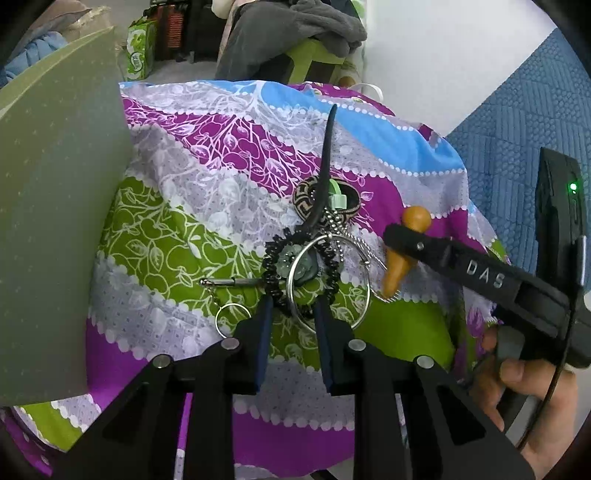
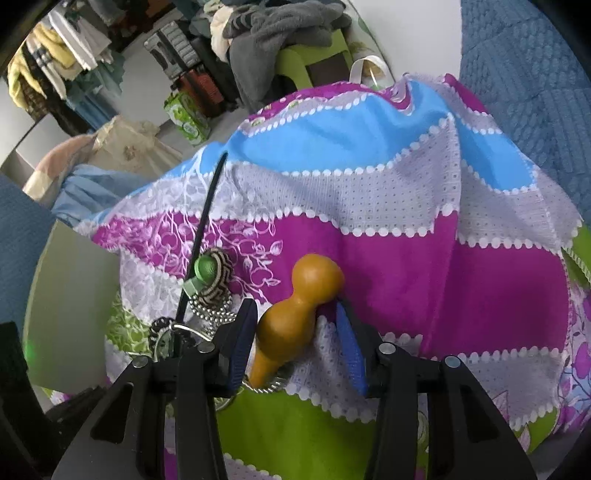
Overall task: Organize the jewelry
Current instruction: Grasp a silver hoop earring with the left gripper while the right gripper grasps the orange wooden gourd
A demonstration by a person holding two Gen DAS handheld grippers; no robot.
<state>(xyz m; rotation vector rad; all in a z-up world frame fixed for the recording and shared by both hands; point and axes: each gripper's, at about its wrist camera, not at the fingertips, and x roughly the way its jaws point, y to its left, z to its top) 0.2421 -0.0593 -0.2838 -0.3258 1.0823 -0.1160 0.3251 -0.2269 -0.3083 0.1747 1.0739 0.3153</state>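
A heap of jewelry lies on a patterned cloth [image 1: 177, 236]. It holds a black beaded bracelet [image 1: 271, 254], a silver bangle [image 1: 364, 295], a woven bangle [image 1: 306, 192], a green ring [image 1: 337, 189], a ball chain [image 1: 334, 221] and a long black cord [image 1: 328, 162]. My left gripper [image 1: 293, 306] is open, its blue pads flanking the near arcs of the bracelet and the silver bangle. An orange gourd pendant [image 2: 295, 314] lies to the right of the heap. My right gripper [image 2: 295, 310] is shut on it, and one finger crosses the gourd pendant [image 1: 400, 266] in the left wrist view.
A grey-green board [image 1: 55, 221] stands along the cloth's left side. A small key ring [image 1: 232, 320] and a metal pin [image 1: 229, 282] lie left of the heap. A blue quilt [image 1: 517, 122] lies to the right. Piled clothes [image 2: 280, 33] and boxes stand behind.
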